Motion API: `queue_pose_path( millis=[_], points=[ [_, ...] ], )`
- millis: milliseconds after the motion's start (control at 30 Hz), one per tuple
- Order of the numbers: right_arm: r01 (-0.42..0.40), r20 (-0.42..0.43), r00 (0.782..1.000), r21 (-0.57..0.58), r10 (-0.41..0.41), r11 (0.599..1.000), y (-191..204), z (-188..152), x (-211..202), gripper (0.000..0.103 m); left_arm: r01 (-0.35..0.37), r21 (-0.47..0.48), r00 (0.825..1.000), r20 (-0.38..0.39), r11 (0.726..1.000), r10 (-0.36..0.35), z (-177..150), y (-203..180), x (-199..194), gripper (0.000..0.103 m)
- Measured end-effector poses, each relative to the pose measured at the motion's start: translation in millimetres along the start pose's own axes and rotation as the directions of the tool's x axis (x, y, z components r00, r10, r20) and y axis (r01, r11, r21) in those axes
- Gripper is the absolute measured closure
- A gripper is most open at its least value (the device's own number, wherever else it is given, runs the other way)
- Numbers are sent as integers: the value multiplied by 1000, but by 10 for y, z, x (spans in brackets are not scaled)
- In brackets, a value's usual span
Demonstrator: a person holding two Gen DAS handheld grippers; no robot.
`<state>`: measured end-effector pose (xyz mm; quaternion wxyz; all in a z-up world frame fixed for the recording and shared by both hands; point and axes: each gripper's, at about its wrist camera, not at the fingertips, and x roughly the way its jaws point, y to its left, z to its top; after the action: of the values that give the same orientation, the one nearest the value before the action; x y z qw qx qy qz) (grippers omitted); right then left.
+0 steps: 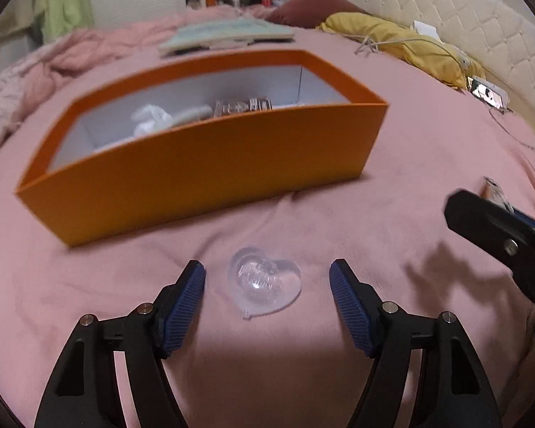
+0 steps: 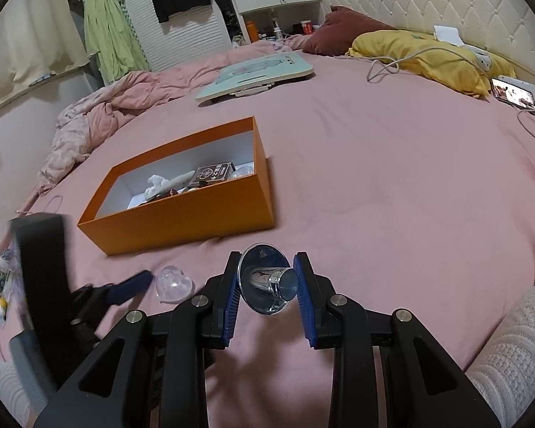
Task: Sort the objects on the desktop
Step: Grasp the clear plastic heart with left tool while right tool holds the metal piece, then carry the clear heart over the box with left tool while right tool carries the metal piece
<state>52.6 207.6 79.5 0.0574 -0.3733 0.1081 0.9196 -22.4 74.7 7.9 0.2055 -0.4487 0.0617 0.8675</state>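
- Where the pink bedspread (image 1: 392, 149) lies flat in front of the orange box (image 1: 203, 174), a clear heart-shaped plastic piece (image 1: 264, 281) rests on the cloth, directly between the two blue pads of the left gripper (image 1: 267, 278)
- Left gripper: jaws stand apart with a gap on each side of the heart; neither pad touches it, and nothing is held
- The heart sits just short of the fingertips' line, nearer the left pad than the right, and well clear of the box's near wall
- Right gripper (image 2: 267, 280): jaws drawn in on a chrome metal fitting (image 2: 267, 278), a round flange with a short stem ending in a knob; the flange rim meets the left pad and the knob end meets the right pad; the piece is carried clear of the bedspread
- In the right wrist view the heart (image 2: 173, 283) lies to the left of the held fitting, just beside the tip of the left gripper's finger (image 2: 132, 285)
- Orange box: open-topped, white inside, holding a crumpled white item (image 2: 157, 183), a dark printed carton (image 2: 212, 174) and other small pieces not identifiable
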Motion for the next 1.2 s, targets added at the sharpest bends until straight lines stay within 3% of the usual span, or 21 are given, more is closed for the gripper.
queue_pose_path(
  millis=[167,200,233,267,400,533,700,767,867,967,1200],
  points=[
    [13,-28,1000,-6,-13,1000,8,-32,85,72,-5,19,1000,7,1000,5,-27,-45,-26,35],
    [17,-32,999,-5,-17,1000,7,-38,98,73,-3,20,1000,13,1000,3,-36,-56,-43,42],
    [21,-35,999,-5,-21,1000,4,-46,111,73,-4,12,1000,22,1000,3,-47,-60,-70,58],
    [26,-38,999,-6,-26,1000,1,-55,118,73,-15,-2,999,30,1000,15,-61,-57,-105,67],
    [51,-25,998,-20,-52,998,-16,-69,96,73,-17,-56,999,35,998,19,-98,-29,-230,67],
    [56,-12,998,-17,-56,998,-33,-73,59,72,28,-147,992,125,989,-9,-83,120,-577,67],
    [61,-2,998,-51,-61,997,15,-94,37,72,100,-252,958,286,962,-24,-100,413,-1110,67],
    [60,2,998,-61,-60,996,32,-99,31,72,88,-272,945,327,958,6,-118,529,-1298,67],
    [52,8,999,-80,-51,995,73,-106,20,72,61,-293,937,347,954,47,-120,649,-1417,67],
    [34,20,999,-107,-32,994,128,-116,-3,72,62,-323,940,337,945,54,-120,713,-1388,67],
    [-24,32,999,-159,29,987,261,-136,-31,72,36,-264,946,321,964,53,-84,556,-1298,67]
  ],
)
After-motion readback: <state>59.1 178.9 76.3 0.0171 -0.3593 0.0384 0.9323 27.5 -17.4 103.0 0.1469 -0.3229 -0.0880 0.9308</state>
